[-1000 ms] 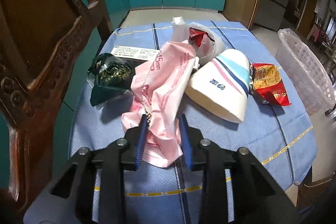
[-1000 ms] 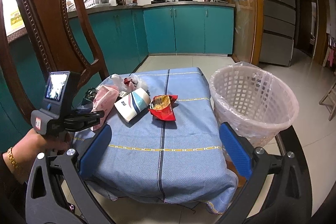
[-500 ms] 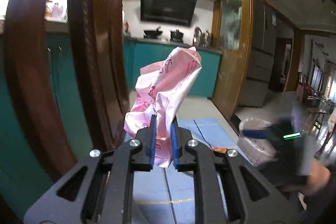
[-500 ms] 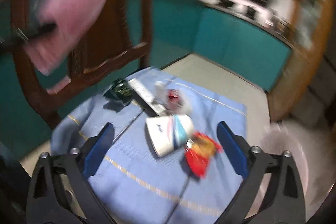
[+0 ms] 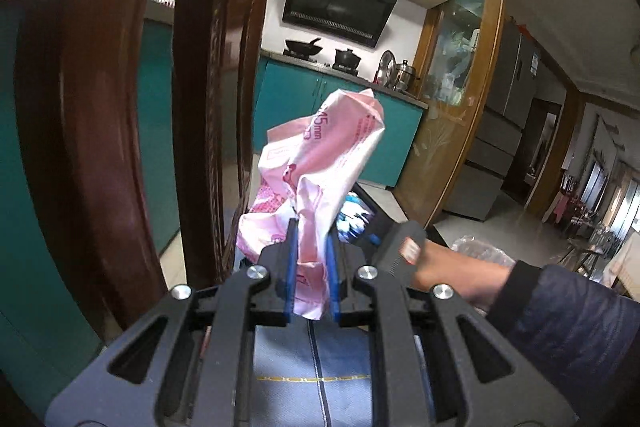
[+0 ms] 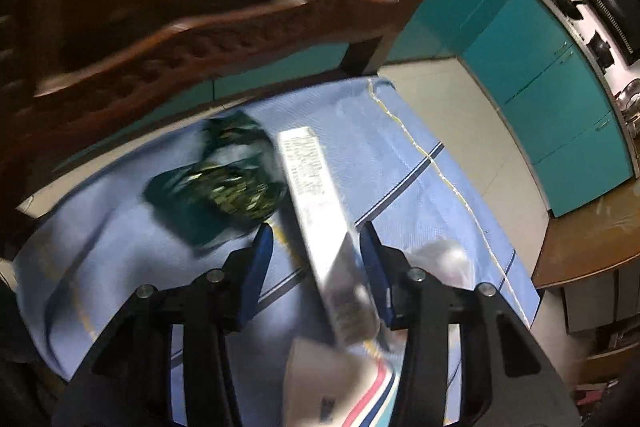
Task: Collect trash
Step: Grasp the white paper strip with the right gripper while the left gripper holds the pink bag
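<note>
My left gripper [image 5: 311, 227] is shut on a crumpled pink wrapper [image 5: 328, 155] and holds it in the air above the blue tablecloth [image 5: 312, 359]. In the right wrist view, my right gripper [image 6: 318, 239] points down at the table with its jaws closing. A long white box [image 6: 308, 171] lies between them; a gap still shows on its left side. Just left of the box is a dark green packet [image 6: 224, 183]. A white carton with red and blue stripes [image 6: 332, 387] lies under the gripper's base, and a clear plastic bag [image 6: 444, 259] sits to the right.
A carved dark wooden chair [image 6: 180, 7] stands close behind the table's far edge and fills the left of the left wrist view [image 5: 100, 107]. A person's hand [image 5: 444, 275] and dark sleeve [image 5: 568, 327] reach across. The lined waste basket [image 5: 484, 255] shows behind the hand.
The left gripper lifted the pink wrapper off the table and tilted up. The right gripper swung from the table's front over to the trash, turned downward, and its jaws narrowed around the white box.
</note>
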The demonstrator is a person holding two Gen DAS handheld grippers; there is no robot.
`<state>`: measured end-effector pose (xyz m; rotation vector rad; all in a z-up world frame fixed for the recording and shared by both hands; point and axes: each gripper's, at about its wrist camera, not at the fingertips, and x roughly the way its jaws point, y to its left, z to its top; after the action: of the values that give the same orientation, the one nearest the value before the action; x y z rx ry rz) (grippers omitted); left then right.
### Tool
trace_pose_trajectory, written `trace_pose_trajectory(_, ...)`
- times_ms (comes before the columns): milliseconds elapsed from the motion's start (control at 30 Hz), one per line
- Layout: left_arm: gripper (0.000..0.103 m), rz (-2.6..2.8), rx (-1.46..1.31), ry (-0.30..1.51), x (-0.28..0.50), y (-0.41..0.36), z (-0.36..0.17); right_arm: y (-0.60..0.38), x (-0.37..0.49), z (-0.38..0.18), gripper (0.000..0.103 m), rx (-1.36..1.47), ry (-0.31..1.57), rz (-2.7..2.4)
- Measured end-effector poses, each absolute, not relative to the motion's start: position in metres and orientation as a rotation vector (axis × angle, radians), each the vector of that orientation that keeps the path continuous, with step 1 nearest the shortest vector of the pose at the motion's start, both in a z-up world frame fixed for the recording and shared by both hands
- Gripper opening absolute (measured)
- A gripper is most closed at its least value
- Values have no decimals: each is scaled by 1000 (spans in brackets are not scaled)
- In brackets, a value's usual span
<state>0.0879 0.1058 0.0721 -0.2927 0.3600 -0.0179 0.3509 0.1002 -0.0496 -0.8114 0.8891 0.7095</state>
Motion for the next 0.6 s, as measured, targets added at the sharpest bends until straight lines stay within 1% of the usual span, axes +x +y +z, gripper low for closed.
trace_pose_trajectory(33, 14, -14, -294, 367, 90, 106, 71, 102, 357, -54, 41, -810, 916, 702)
trace_pose_trajectory(67, 14, -12, -297, 372, 92, 107, 71, 103, 364, -60, 34, -807, 954, 694)
trace_pose_trajectory(133, 14, -12, -306, 377, 94, 109, 71, 104, 370, -64, 29, -792, 978, 673)
trace_pose_trajectory(167, 14, -11, -304, 378, 93, 109, 71, 102, 372, -61, 24, -765, 980, 670)
trace_pose_trajectory(200, 14, -10, -303, 379, 91, 109, 71, 97, 376, -54, 17, -697, 1006, 668)
trace_pose_trajectory(300, 14, -11, -317, 378, 99, 107, 75, 72, 380, -21, 16, -490, 1000, 656)
trace_pose_trajectory(400, 14, -19, -319, 378, 99, 107, 76, 33, 367, 17, 16, -285, 965, 694)
trace_pose_trajectory(500, 14, -26, -309, 387, 100, 103, 74, -19, 333, 53, 16, -82, 904, 718)
trace_pose_trajectory(600, 16, -26, -301, 410, 103, 101, 71, -76, 289, 70, 16, 55, 843, 675)
